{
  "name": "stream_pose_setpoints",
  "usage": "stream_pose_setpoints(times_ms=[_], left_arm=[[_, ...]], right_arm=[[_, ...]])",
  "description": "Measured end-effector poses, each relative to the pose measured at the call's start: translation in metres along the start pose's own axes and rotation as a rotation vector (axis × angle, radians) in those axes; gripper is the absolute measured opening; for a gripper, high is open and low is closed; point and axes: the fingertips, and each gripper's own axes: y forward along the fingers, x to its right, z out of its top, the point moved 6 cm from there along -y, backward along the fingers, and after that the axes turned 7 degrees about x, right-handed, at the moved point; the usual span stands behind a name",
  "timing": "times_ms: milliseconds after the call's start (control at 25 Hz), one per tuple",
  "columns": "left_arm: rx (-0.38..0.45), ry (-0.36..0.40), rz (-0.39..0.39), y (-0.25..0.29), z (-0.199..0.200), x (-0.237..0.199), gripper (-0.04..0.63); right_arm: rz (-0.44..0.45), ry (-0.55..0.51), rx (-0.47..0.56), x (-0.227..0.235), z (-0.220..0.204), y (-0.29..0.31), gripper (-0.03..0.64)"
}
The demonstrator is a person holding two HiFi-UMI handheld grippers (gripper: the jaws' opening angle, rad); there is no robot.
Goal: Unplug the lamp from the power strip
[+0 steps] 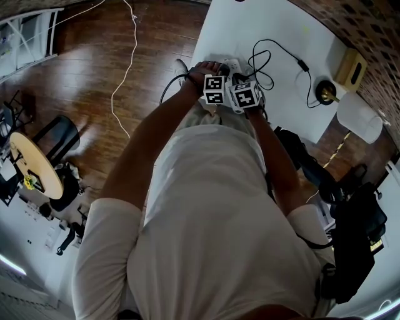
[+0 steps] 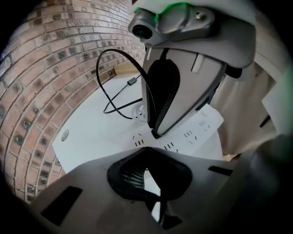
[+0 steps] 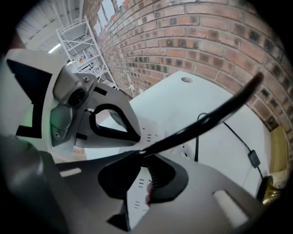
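A white power strip (image 1: 232, 64) lies at the near edge of the white table (image 1: 275, 19). The lamp (image 1: 359, 117) stands at the table's right with a white shade and a gold base (image 1: 325, 92). Its black cord (image 1: 275, 44) loops back to the strip. My right gripper (image 3: 144, 178) is shut on that cord (image 3: 206, 121), which runs out of its jaws to the upper right, and its tip sits on the strip (image 2: 201, 128). My left gripper (image 2: 153, 183) is shut, with its tip resting on the strip (image 3: 149, 135) beside the right one. Both grippers (image 1: 228, 78) crowd together there.
A brick wall (image 2: 46, 82) runs behind the table. A wooden box (image 1: 351, 67) sits next to the lamp. On the wood floor lie a white cable (image 1: 128, 62) and a round yellow stool (image 1: 37, 165). A black bag (image 1: 356, 231) is at my right, and a metal rack (image 3: 84, 41) stands farther off.
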Motion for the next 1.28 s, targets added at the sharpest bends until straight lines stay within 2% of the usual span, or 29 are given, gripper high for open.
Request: stream_pose_setpoints(times_ms=[160, 280, 480, 920, 1160, 1280], left_arm=[[-0.055, 0.044, 0.011, 0.001, 0.006, 0.004, -0.012], [-0.079, 0.048, 0.021, 0.003, 0.010, 0.004, -0.012], [-0.084, 0.017, 0.024, 0.002, 0.007, 0.003, -0.012], [-0.106, 0.032, 0.041, 0.002, 0.011, 0.008, -0.014], [-0.109, 0.056, 0.038, 0.001, 0.012, 0.010, -0.014], [-0.106, 0.039, 0.034, 0.000, 0.011, 0.010, -0.013]], right_arm=[[-0.038, 0.025, 0.002, -0.001, -0.003, -0.003, 0.044], [-0.014, 0.050, -0.034, 0.003, -0.001, -0.002, 0.044], [0.042, 0.108, -0.017, 0.004, -0.002, -0.003, 0.046], [0.039, 0.174, 0.012, -0.002, -0.010, -0.010, 0.048], [0.032, 0.191, -0.014, -0.005, -0.009, -0.013, 0.049], [0.032, 0.208, -0.026, -0.006, -0.008, -0.013, 0.049]])
